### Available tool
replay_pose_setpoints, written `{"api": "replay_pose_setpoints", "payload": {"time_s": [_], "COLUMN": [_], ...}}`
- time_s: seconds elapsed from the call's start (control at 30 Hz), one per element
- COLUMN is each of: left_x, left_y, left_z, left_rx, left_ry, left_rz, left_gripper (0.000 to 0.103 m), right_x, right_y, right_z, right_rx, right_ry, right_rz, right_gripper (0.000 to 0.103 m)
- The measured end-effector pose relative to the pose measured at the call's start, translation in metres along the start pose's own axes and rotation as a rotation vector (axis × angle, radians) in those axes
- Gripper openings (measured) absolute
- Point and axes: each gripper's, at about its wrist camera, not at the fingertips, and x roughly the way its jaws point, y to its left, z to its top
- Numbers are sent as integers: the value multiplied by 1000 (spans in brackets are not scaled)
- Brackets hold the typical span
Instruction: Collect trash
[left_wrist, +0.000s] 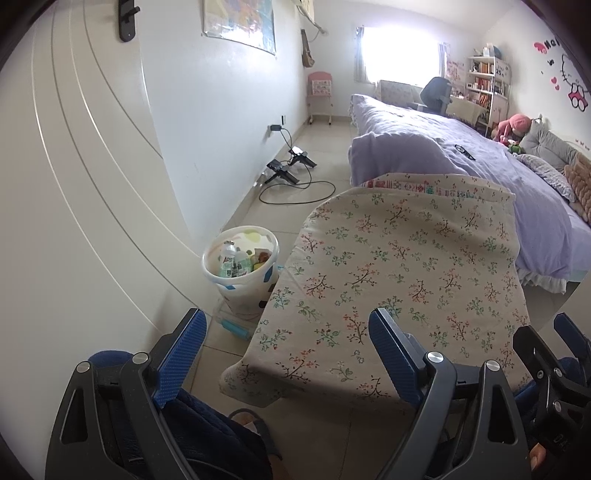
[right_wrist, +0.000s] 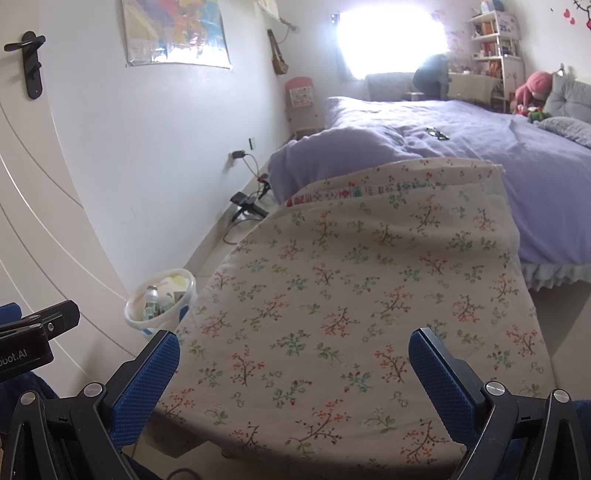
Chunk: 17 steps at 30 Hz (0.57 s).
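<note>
Trash in the bin (left_wrist: 240, 258) on the floor by the worktop (left_wrist: 388, 266), my left hand-held gripper (left_wrist: 288, 354) wide open and empty, my right hand-held gripper (right_wrist: 295, 373) wide open too, over the flowery cloth.

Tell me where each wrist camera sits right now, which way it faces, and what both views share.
Left wrist: on the left gripper, jaws open and empty, angled down over the floral-cloth table toward the trash bucket by the wall; a dark sleeve and the right gripper's edge show.
Right wrist: on the right gripper, open and empty, facing across the same table toward the bed; the left gripper's edge shows.
Shared: table, bucket, bed, window.
</note>
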Motion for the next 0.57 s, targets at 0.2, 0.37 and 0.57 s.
{"api": "replay_pose_setpoints", "payload": {"time_s": [0.2,0.37,0.57], "left_x": [-1,-2,-1], "left_y": [1,1,1], "left_z": [0,-1,-1], "left_rx": [2,2,1], "left_ry": [-4,-6,-8], "left_rz": [7,11,19], "left_gripper": [92,92,92], "right_x": [-1,-1,0], "right_y": [1,2,2], "right_z": [0,-1,-1], "right_rx": [0,-2,0], "right_ry": [-1,0,1], "right_rz": [-1,1,1], "right_gripper": [102,102,102]}}
